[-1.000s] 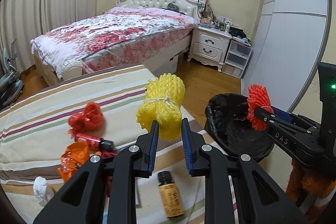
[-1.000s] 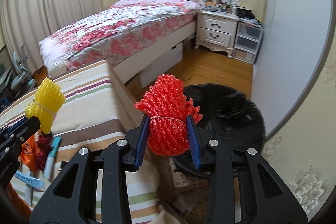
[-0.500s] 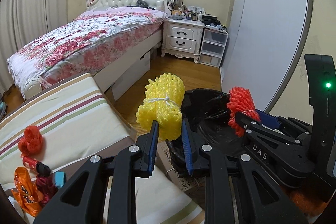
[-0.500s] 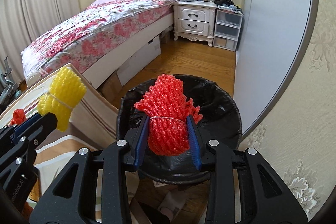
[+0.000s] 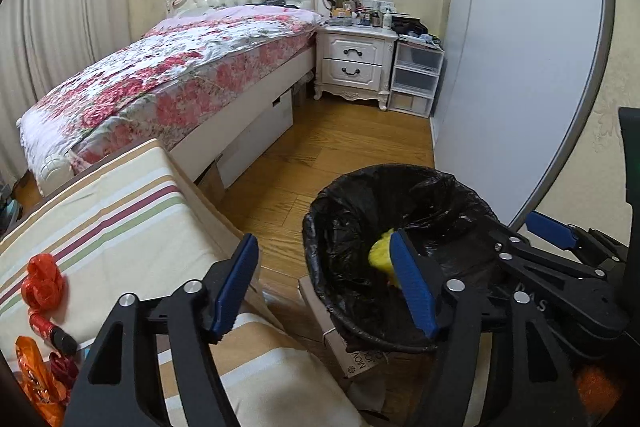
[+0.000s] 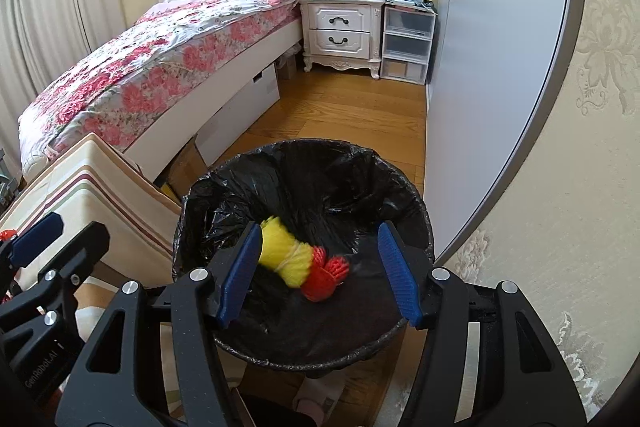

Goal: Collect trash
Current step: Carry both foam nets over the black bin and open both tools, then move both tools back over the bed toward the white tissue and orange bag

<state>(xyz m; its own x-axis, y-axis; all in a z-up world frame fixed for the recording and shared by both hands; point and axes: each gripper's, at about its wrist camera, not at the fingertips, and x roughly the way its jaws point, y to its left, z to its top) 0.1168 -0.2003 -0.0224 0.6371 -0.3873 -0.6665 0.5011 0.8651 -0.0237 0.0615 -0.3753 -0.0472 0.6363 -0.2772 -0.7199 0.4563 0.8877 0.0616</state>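
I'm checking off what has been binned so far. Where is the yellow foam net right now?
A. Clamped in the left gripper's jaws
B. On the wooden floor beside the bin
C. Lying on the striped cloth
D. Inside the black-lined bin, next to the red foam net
D: the right wrist view shows the yellow foam net inside the black-lined bin, touching the red foam net, with nothing between either gripper's jaws.

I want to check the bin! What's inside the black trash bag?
A yellow foam net and a red foam net lie inside the black trash bag. The bag's folds hide anything beneath.
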